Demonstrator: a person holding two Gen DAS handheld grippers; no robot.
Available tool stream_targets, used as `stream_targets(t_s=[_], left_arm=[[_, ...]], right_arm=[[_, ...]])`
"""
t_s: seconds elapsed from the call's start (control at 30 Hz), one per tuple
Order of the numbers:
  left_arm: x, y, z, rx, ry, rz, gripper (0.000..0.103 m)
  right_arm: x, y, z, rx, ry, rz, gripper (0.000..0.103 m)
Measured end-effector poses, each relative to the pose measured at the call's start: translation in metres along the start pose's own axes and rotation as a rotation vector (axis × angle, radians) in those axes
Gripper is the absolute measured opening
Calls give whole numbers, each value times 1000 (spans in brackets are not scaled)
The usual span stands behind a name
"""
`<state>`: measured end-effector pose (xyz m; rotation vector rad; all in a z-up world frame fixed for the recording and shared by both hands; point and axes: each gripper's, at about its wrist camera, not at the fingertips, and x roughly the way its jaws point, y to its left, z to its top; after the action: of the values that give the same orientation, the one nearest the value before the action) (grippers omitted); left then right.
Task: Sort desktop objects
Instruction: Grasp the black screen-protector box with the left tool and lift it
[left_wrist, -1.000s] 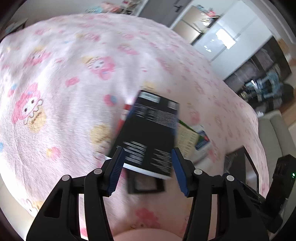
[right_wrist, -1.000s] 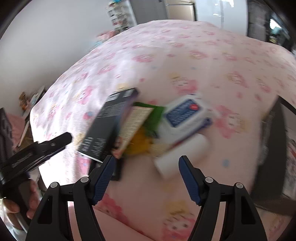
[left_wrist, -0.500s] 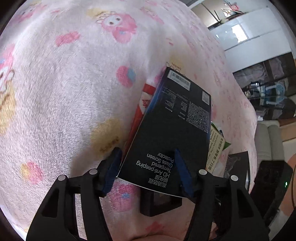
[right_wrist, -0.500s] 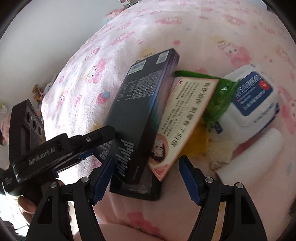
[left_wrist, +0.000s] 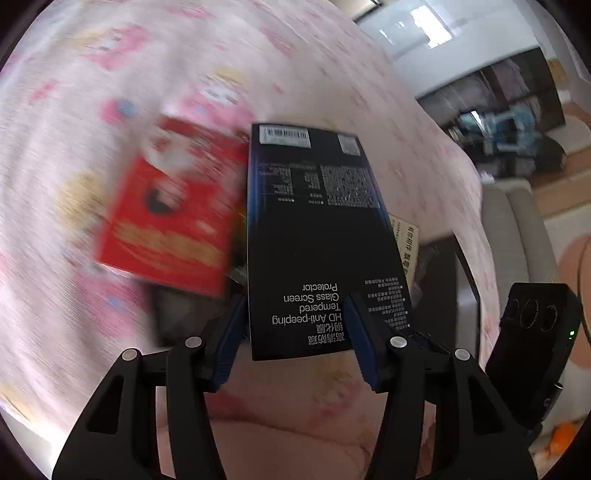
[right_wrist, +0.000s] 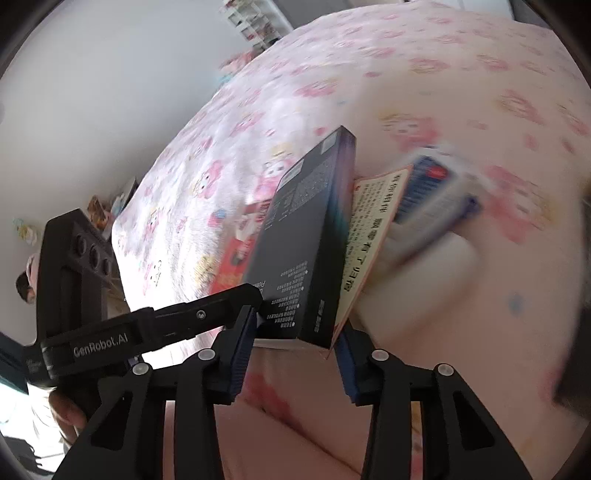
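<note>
Right wrist view: the right tongs (right_wrist: 291, 350) have just been closing round the black box (right_wrist: 314, 236) and card (right_wrist: 369, 236), lifted off the bed (right_wrist: 406, 74); left tongs (left_wrist: 295, 332) clamp the box's near end.

Black screen-protector box (left_wrist: 317, 236): flat, long, white print and barcode label on its face, tilted up on edge off the pink cartoon-print blanket (left_wrist: 74, 92). Red packet (left_wrist: 173, 206), blurred, lies flat just left of it, partly under. Cream card with red border and printed characters (right_wrist: 365, 243) leans against the box's right side. Blue-and-white tub (right_wrist: 432, 195), blurred, beyond the card; white cylinder (right_wrist: 424, 273) beside it.
</note>
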<state>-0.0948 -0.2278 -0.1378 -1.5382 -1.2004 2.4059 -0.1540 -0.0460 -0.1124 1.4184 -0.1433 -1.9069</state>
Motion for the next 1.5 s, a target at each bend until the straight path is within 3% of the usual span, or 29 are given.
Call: stream_targets(t_s=[0.13, 0.33, 0.6, 0.87, 1.1, 1.2, 1.27, 1.37, 1.5], left_arm=[[23, -45, -33, 88, 70, -4, 55], [52, -80, -62, 151, 135, 28, 54], [93, -95, -79, 186, 194, 76, 54], [98, -102, -87, 238, 194, 139, 54], [94, -89, -91, 254, 191, 173, 54], [99, -85, -89, 241, 205, 180, 56], [101, -83, -88, 234, 214, 180, 57], [100, -81, -89, 230, 218, 171, 57], [95, -83, -90, 232, 221, 99, 57]], right_arm=[[-40, -27, -32, 46, -35, -38, 34], [-64, -69, -71, 149, -39, -59, 34], [-64, -106, -95, 233, 19, -104, 37], [-95, -129, -94, 233, -56, -219, 37], [-102, -137, -97, 256, -108, -147, 37], [-87, -134, -100, 247, -84, -44, 37], [-68, -134, -102, 260, -51, -21, 37], [-52, -141, -109, 298, -11, -37, 37], [-53, -147, -111, 331, -41, -87, 31]])
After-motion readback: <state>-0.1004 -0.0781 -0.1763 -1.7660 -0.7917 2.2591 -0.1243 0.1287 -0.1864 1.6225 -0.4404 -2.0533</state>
